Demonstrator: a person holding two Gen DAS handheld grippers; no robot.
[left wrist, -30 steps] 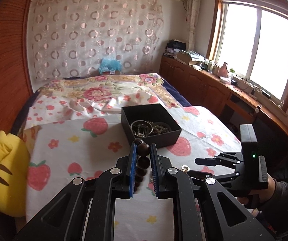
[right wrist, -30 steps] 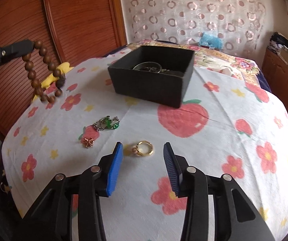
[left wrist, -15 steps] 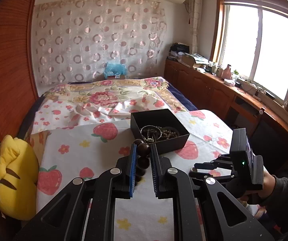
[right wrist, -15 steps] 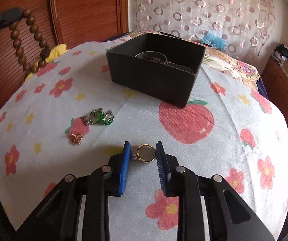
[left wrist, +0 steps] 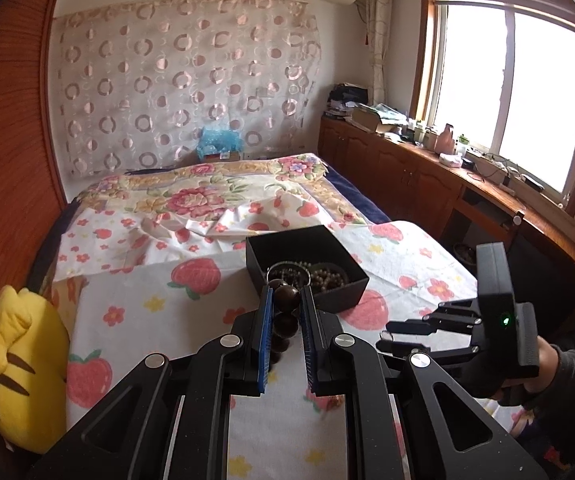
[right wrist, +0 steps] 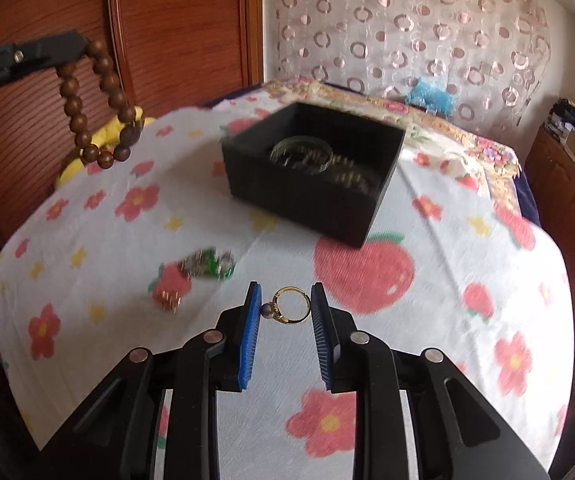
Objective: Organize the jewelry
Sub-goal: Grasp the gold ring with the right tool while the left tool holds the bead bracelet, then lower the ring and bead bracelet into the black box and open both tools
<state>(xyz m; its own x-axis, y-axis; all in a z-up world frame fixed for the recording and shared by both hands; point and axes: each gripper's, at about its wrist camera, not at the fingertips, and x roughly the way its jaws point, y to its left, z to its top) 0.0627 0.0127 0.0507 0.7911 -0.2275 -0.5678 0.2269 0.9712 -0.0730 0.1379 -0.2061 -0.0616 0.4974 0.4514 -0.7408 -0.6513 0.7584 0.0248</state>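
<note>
On the flowered bedsheet [right wrist: 439, 344] a black box [right wrist: 307, 204] sits open, with beaded bracelets and a bangle lying inside it. Near the front of the right wrist view, the right gripper [right wrist: 286, 306] is clamped on a gold ring [right wrist: 292, 305], its blue pads pressing the ring's two sides; its jaws have just been closing around that ring, and the ring looks raised clear of the sheet. Just to the left on the cloth lie a green and silver piece [right wrist: 207, 264] and a small gold trinket [right wrist: 169, 300], both blurred. At the upper left of that view a wooden bead bracelet [right wrist: 95, 104] hangs from the left gripper [left wrist: 283, 308], whose pads are closed tight on its dark beads, in front of the box. Beside it in the left wrist view, a sleeved hand [left wrist: 543, 368] carries the right tool. A yellow plush toy [left wrist: 19, 364] rests at the bed's left edge.
</note>
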